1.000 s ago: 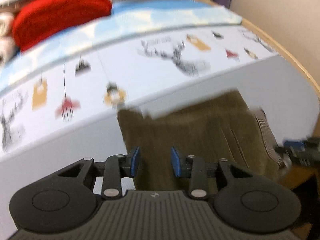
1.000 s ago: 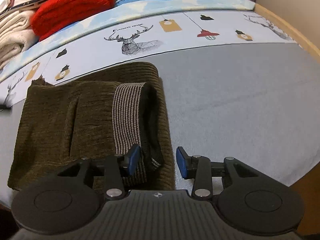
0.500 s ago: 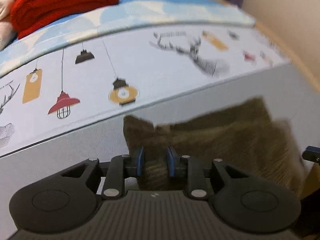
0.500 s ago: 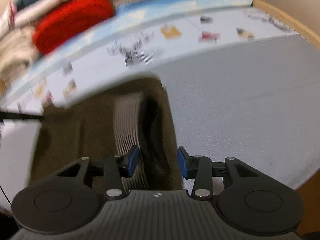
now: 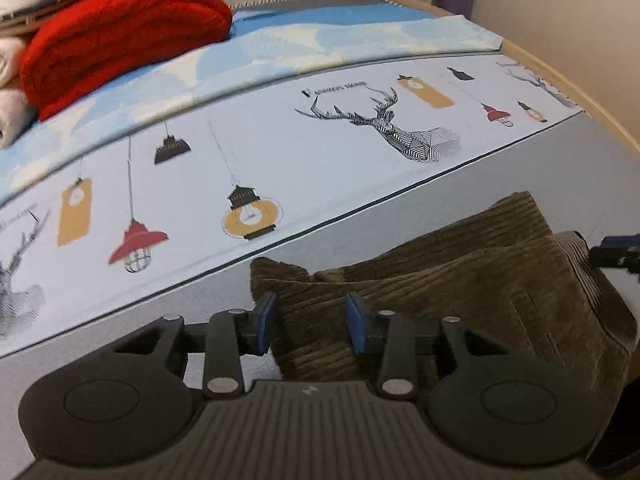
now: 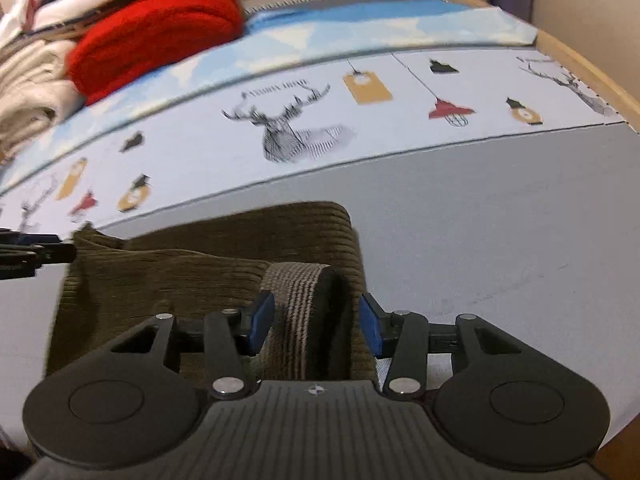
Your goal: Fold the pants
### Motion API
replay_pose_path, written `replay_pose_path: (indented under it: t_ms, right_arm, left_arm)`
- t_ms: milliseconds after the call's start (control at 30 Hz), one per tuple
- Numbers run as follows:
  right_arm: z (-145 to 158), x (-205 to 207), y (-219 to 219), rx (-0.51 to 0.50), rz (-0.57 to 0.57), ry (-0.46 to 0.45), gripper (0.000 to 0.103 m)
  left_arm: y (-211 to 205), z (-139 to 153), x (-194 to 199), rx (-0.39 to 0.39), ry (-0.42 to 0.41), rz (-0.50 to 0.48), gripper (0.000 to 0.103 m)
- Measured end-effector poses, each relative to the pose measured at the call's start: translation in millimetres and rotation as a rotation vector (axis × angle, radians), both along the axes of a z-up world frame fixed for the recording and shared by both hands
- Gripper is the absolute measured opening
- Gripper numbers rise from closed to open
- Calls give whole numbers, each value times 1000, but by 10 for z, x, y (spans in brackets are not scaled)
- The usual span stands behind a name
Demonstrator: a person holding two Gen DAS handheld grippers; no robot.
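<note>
Olive-brown corduroy pants [image 5: 460,280] lie folded in a compact bundle on the grey bed cover [image 5: 560,168]. In the right wrist view the pants [image 6: 168,276] show a striped waistband lining [image 6: 296,300] at their right end. My left gripper [image 5: 311,322] is open, its blue pads either side of the pants' left edge. My right gripper [image 6: 316,322] is open, its pads either side of the waistband end. Each gripper's tip shows at the edge of the other's view.
A printed sheet with deer and lamps [image 5: 280,152] lies beyond the pants. A red folded blanket [image 5: 120,36] and cream and white textiles [image 6: 28,92] are stacked at the back left. A wooden bed edge [image 6: 592,76] curves along the right.
The left gripper closed to a narrower gap on the pants' left edge half a second ago and has now opened wide again. The right gripper has stayed open over the waistband end.
</note>
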State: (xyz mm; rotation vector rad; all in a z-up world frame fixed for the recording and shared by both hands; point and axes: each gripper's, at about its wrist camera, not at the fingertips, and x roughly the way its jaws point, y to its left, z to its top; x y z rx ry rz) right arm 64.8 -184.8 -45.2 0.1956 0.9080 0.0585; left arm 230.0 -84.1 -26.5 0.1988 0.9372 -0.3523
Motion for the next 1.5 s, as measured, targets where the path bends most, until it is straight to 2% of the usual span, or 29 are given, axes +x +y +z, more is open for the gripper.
replay_pose_path:
  t_ms: [167, 233, 300, 333, 467, 533, 567, 633, 667, 700, 733, 833, 867, 933, 1000, 1100, 1167, 1233, 1333, 1367, 1433, 1500]
  right_arm:
    - [78, -222, -99, 68, 39, 32, 50]
    - [17, -324, -32, 21, 90, 68, 50]
    - [-135, -374, 63, -72, 133, 137, 52]
    - [-180, -403, 67, -83, 124, 135, 54]
    - [-201, -416, -69, 28, 49, 136, 54]
    - [-213, -443, -110, 53, 46, 137, 54]
    - [-211, -455, -114, 53, 54, 134, 55]
    - [-226, -462, -106, 44, 89, 134, 60]
    - [-238, -453, -109, 47, 105, 141, 68]
    - [-243, -452, -121, 57, 113, 150, 70]
    - [-241, -446, -143, 68, 107, 152, 70]
    - [-203, -393, -225, 109, 85, 135, 71]
    - [-204, -364, -235, 121, 82, 130, 72]
    - [-238, -256, -261, 138, 73, 136, 74]
    - [-320, -127, -287, 162, 63, 168, 79]
    - [-471, 57, -356, 241, 60, 218, 85]
    - [-563, 158, -398, 279, 65, 245, 92]
    - [-646, 228, -448, 328, 79, 271, 92]
    - [-720, 287, -484, 368, 106, 284, 94]
    - [-734, 298, -490, 372, 118, 283, 94]
    - [-759, 328, -499, 389, 139, 276, 95]
    - [-753, 334, -486, 394, 145, 270, 88]
  left_arm:
    - [65, 69, -178, 5, 0, -1, 42]
    - [65, 130, -293, -2, -7, -12, 42]
    - [54, 192, -428, -15, -9, -34, 42]
    - [46, 223, -515, -24, 3, -50, 42]
    - [-18, 336, -919, -65, 37, -142, 44]
    - [-79, 283, -1158, -84, 68, -210, 45]
    - [-138, 171, -1258, -66, 109, -256, 45]
    - [-311, -209, -1452, 124, 188, -373, 46]
    - [-369, -340, -1593, 213, 152, -454, 49]
    - [-410, -337, -1660, 245, 117, -500, 51]
    - [-416, -292, -1651, 228, 119, -500, 56]
    - [-209, -89, -1397, 21, 172, -358, 75]
    - [-137, -32, -1305, -26, 160, -311, 79]
    - [-20, 19, -1125, -67, 129, -209, 85]
    - [100, -10, -911, -106, 140, -74, 85]
    - [256, -191, -627, -199, 236, 94, 85]
    - [263, -353, -513, -245, 295, 127, 85]
    - [338, -534, -446, -288, 332, 134, 85]
    - [410, -851, -342, -366, 418, 197, 88]
    - [408, -875, -308, -381, 425, 203, 88]
    - [372, -829, -220, -403, 403, 152, 85]
    - [338, -825, -169, -397, 405, 119, 81]
